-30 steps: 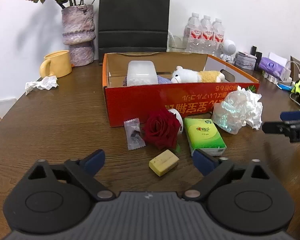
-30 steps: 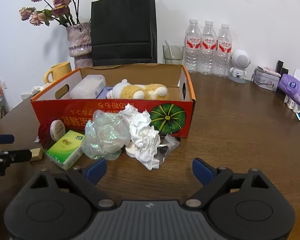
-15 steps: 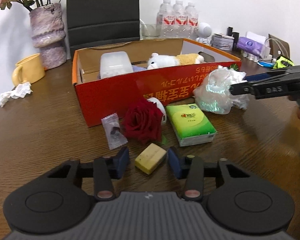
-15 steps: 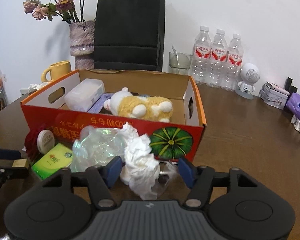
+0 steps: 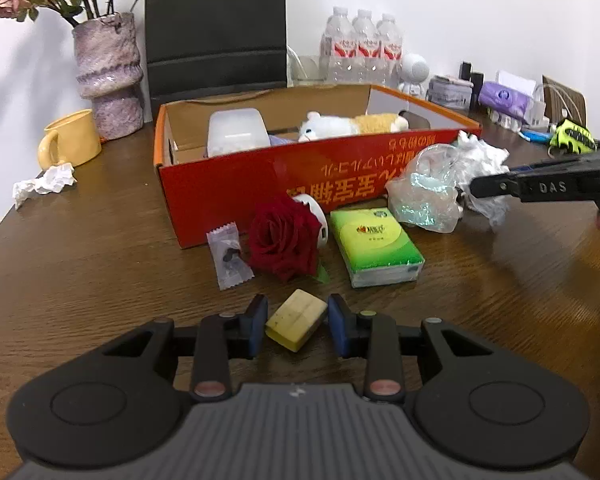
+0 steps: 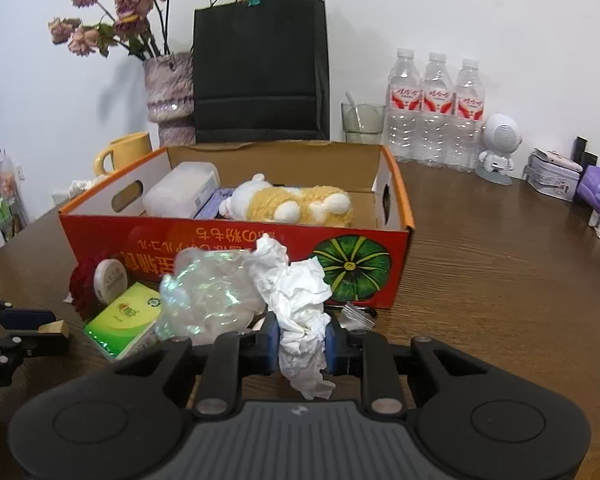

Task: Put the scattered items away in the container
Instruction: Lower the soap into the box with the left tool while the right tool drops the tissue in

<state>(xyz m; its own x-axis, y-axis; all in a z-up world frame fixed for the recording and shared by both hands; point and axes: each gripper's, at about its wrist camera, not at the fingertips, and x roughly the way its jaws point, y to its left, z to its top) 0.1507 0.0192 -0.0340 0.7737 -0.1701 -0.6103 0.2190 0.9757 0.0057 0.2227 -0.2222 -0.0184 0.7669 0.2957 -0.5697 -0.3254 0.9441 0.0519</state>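
Note:
An orange-red cardboard box (image 5: 228, 192) holds a plush toy (image 5: 340, 124) and a white plastic tub (image 5: 236, 132). In front of it lie a red rose (image 5: 282, 236), a wrapped candy (image 5: 230, 254), a green tissue pack (image 5: 374, 240) and shiny crumpled plastic (image 5: 424, 192). My left gripper (image 5: 297, 322) is closing, and its blue pads touch the corners of a yellow block (image 5: 296, 319) on the table. My right gripper (image 6: 302, 338) is closing too, pinching a crumpled white tissue (image 6: 296, 292) that rests against the box (image 6: 236, 236).
A yellow mug (image 5: 70, 144), a vase of dried flowers (image 5: 108, 76), a black paper bag (image 5: 216, 28) and water bottles (image 5: 360, 48) stand behind the box. Another crumpled tissue (image 5: 44, 182) lies far left. A small clear wrapper (image 6: 356, 316) sits by the box corner.
Both grippers went from wide open to nearly closed. The left jaws drew in around the yellow block, the right jaws around the white tissue, each having come closer to its item.

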